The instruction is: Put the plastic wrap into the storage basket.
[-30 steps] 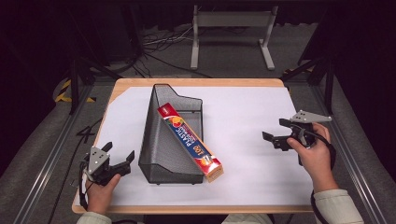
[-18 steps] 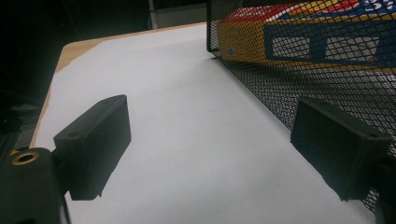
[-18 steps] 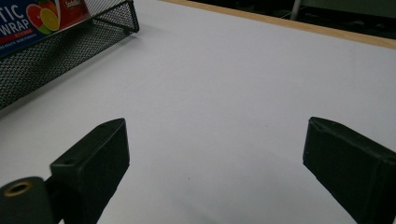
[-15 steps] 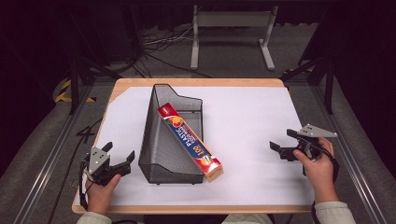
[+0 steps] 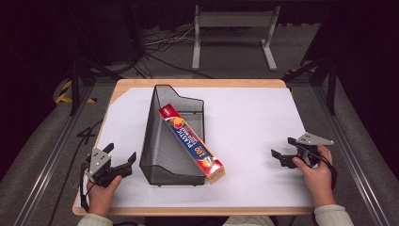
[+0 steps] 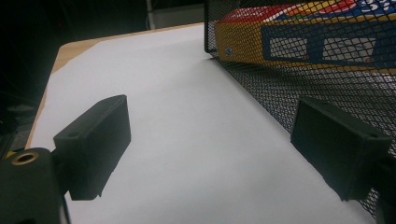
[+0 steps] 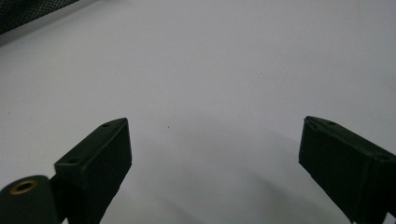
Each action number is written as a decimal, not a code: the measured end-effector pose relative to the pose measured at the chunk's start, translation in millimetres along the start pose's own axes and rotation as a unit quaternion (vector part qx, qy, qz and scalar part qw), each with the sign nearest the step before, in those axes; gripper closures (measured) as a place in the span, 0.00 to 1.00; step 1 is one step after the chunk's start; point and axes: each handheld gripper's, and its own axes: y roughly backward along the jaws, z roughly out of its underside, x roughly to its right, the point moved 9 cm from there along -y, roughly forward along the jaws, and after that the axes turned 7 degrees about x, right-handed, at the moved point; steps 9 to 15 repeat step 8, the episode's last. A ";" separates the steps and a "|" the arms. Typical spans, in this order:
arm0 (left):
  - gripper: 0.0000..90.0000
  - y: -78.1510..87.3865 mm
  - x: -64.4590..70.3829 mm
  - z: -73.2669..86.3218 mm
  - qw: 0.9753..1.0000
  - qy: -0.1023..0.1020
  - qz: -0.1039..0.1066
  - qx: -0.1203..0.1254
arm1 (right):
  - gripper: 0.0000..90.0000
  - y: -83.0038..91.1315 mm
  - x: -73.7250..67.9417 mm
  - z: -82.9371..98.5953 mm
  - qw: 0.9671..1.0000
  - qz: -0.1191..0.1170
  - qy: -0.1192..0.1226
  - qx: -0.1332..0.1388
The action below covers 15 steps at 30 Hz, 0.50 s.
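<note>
The plastic-wrap box (image 5: pixel 191 143) lies slanted in the black mesh file holder (image 5: pixel 162 141), its far end propped against the holder's back wall and its near end jutting out past the open front, close to the surface (image 5: pixel 254 122). In the left gripper view the same box (image 6: pixel 299 37) shows through the mesh wall, with the holder just beside that gripper's right-hand finger.

The left gripper (image 5: pixel 117 165) sits at the near left corner, just beside the holder, its fingers (image 6: pixel 93 140) wide apart and clamped on nothing. The right gripper (image 5: pixel 282 155) rests well apart from the box near the right edge, its fingers (image 7: pixel 93 158) likewise spread over bare white paper.

The likeliest trouble is the overhang — a nudge on the protruding end could pivot the box or slide it out of the holder. The holder is light wire, so a sideways brush from the left gripper would probably shift holder and box together. A pull on the box by one end alone might also drag the holder along — unless the other gripper steadies it.
</note>
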 end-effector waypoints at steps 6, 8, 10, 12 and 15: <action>0.13 -0.9 -1.4 0.7 1.000 0.001 -0.002 -0.003 | 0.10 1.5 0.4 -1.7 1.000 -0.001 -0.004 0.007; 0.13 -1.2 -1.1 0.8 1.000 0.001 -0.001 -0.003 | 0.10 1.9 0.8 -1.7 1.000 0.000 -0.005 0.007; 0.13 -1.2 -1.1 0.8 1.000 0.001 -0.001 -0.003 | 0.10 1.9 0.8 -1.7 1.000 0.000 -0.005 0.007; 0.13 -1.2 -1.1 0.8 1.000 0.001 -0.001 -0.003 | 0.10 1.9 0.8 -1.7 1.000 0.000 -0.005 0.007; 0.13 -1.2 -1.1 0.8 1.000 0.001 -0.001 -0.003 | 0.10 1.9 0.8 -1.7 1.000 0.000 -0.005 0.007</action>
